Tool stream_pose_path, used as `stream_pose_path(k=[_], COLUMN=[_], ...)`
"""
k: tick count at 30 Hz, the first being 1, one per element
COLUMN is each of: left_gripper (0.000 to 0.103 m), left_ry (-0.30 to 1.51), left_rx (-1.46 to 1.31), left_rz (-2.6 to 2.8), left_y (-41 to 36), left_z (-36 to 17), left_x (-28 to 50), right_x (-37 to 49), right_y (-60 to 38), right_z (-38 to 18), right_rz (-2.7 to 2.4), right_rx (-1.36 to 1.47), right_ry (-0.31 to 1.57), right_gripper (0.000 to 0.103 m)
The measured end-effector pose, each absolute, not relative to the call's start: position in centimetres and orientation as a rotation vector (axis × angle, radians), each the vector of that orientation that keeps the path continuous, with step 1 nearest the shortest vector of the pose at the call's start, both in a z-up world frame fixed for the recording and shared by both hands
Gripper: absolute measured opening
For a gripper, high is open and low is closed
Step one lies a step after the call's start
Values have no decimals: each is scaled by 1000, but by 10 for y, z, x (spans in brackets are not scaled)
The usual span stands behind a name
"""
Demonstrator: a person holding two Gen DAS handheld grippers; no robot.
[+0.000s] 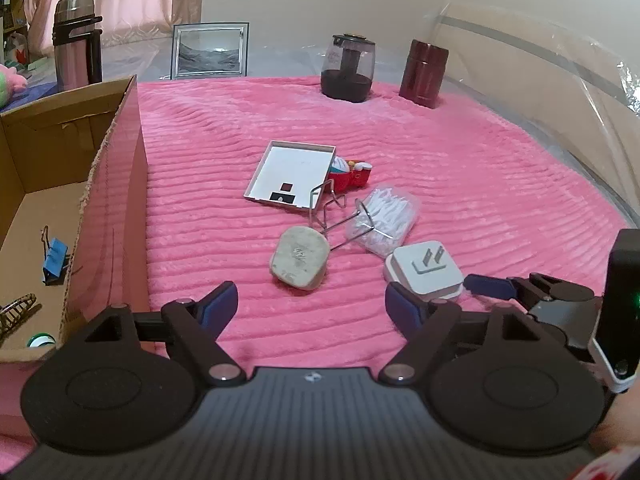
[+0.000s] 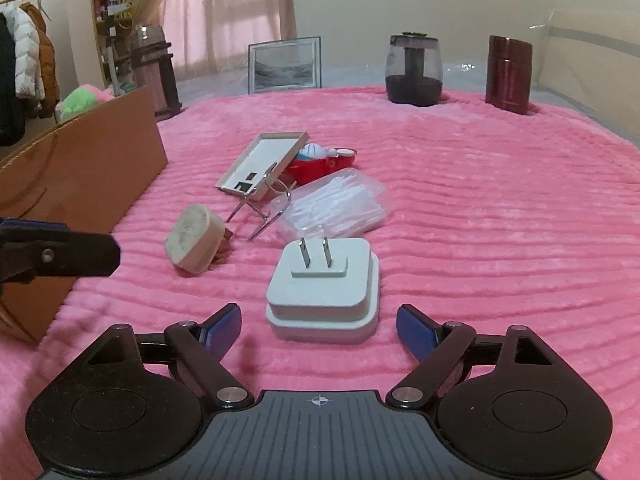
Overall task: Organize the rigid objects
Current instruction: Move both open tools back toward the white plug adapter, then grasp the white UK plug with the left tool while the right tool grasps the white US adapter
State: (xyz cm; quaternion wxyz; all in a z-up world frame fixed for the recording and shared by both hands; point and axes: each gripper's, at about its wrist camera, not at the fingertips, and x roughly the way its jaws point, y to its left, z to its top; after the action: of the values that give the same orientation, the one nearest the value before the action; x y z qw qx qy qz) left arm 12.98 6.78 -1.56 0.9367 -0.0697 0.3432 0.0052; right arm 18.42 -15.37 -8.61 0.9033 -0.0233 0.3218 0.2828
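Both tools are released. The right gripper (image 2: 319, 330) gapes just short of the white plug adapter (image 2: 324, 288) at lower centre; the left gripper (image 1: 310, 306) — empty — faces the beige plug (image 1: 299, 263) mid-frame, cardboard box (image 1: 116, 184) at left.

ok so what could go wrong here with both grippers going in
The right gripper is open just short of the white plug; its smooth rounded sides might slip from the pads. The left gripper hangs open close alongside, so the two could bump. The wire stand leans on the beige plug and may snag.
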Motion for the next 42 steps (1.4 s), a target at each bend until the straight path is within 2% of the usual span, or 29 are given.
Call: stream_pose_path(k=[7,8,10,19,27,29,34,36,37,38,42], left_gripper=[78,79,79,80,79,73,67,57,47,43,42], left_ry=[709,709,715,722,701,712,711,719,725,731,727], left_rx=[-154,-155,-153,-113,54,66,45,27,21,21,32], left_rz=[17,17,15,9,69,89,124,130,127,120,116], left_y=[68,67,66,50,34,35,43,46,47,46,41], left_z=[-22,-22,-23,-30,-53,-60,-70,-72,-73,-73,-71], left_x=[135,136,137,149,180,191,208,211,212,211,203], right_x=[191,192,194,189,188,186,182,182,182,182,182], right_y=[-140,-139,-136,-174,-218,-222,-223,-222,-222,-221,-220], right_z=[-92,-93,-93,-75,-74,-76,-80,-82,-82,-83,-83], right_rz=[573,574,574,532,458,455,461,465,466,467,468], right_rx=[-105,-118,-140,-102,-55,-51,-53,-56,-56,-55,-54], right_ry=[633,631,633,609,632,640,653,660,663,665,666], right_gripper=[80,78,64,63,63,63,62,62,62,62,62])
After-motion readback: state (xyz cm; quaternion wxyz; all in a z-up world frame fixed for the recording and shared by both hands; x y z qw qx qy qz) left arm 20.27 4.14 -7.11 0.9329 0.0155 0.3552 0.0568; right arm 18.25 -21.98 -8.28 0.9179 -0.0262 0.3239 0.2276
